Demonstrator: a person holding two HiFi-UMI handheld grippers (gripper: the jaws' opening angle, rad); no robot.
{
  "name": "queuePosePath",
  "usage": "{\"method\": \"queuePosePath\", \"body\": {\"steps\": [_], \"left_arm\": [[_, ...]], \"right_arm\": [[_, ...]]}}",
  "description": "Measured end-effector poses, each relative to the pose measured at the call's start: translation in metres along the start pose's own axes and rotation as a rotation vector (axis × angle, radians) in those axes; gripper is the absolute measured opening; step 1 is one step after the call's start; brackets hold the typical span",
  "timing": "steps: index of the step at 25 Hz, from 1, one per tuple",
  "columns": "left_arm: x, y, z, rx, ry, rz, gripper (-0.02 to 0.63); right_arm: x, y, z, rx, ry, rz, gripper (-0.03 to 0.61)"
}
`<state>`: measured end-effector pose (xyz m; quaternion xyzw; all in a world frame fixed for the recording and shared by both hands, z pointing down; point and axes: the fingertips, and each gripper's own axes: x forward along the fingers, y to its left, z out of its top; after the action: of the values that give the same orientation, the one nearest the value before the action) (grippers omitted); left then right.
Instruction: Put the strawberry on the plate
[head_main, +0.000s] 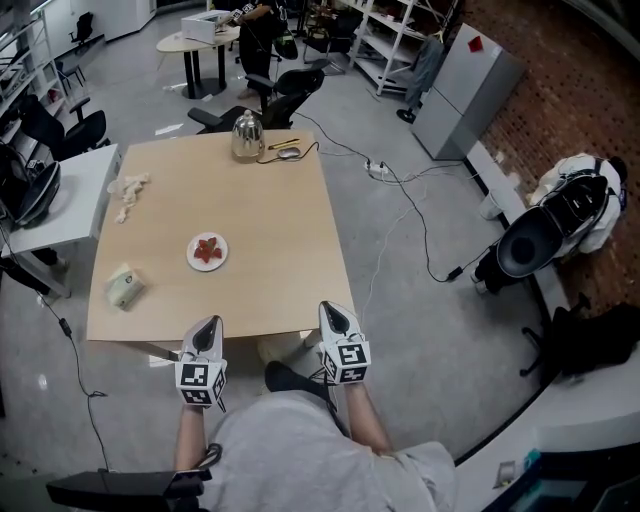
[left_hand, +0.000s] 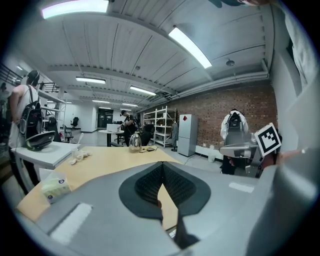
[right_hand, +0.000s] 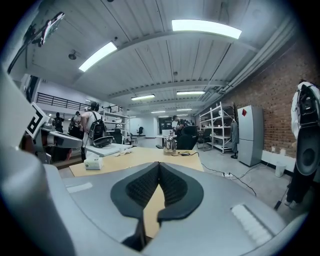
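A small white plate (head_main: 207, 251) sits on the light wooden table (head_main: 280, 230), left of its middle, with red strawberry pieces (head_main: 208, 249) lying on it. Both grippers hang at the table's near edge, in front of the person's body. My left gripper (head_main: 208, 326) is just below and in front of the plate, its jaws shut with nothing in them (left_hand: 162, 167). The right gripper (head_main: 331, 310) is near the front right corner, also shut and empty (right_hand: 159, 165). Neither gripper view shows the plate.
A metal kettle (head_main: 247, 135) and a spoon on a cable (head_main: 288, 152) stand at the far edge. A tissue pack (head_main: 124, 285) lies front left, crumpled paper (head_main: 130, 190) further back. A white side table (head_main: 60, 205) adjoins the left; cables (head_main: 400, 210) cross the floor at right.
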<state>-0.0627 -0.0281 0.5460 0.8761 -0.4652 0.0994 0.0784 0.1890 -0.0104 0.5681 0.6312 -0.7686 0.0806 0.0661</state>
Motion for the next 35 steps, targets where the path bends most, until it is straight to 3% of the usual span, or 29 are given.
{"method": "queuePosePath", "body": {"steps": [35], "left_arm": [[-0.016,-0.004,0.001,0.011,-0.01,0.029,0.02]], "right_arm": [[-0.01,0.006,0.0,-0.013,-0.001,0.021,0.007]]}}
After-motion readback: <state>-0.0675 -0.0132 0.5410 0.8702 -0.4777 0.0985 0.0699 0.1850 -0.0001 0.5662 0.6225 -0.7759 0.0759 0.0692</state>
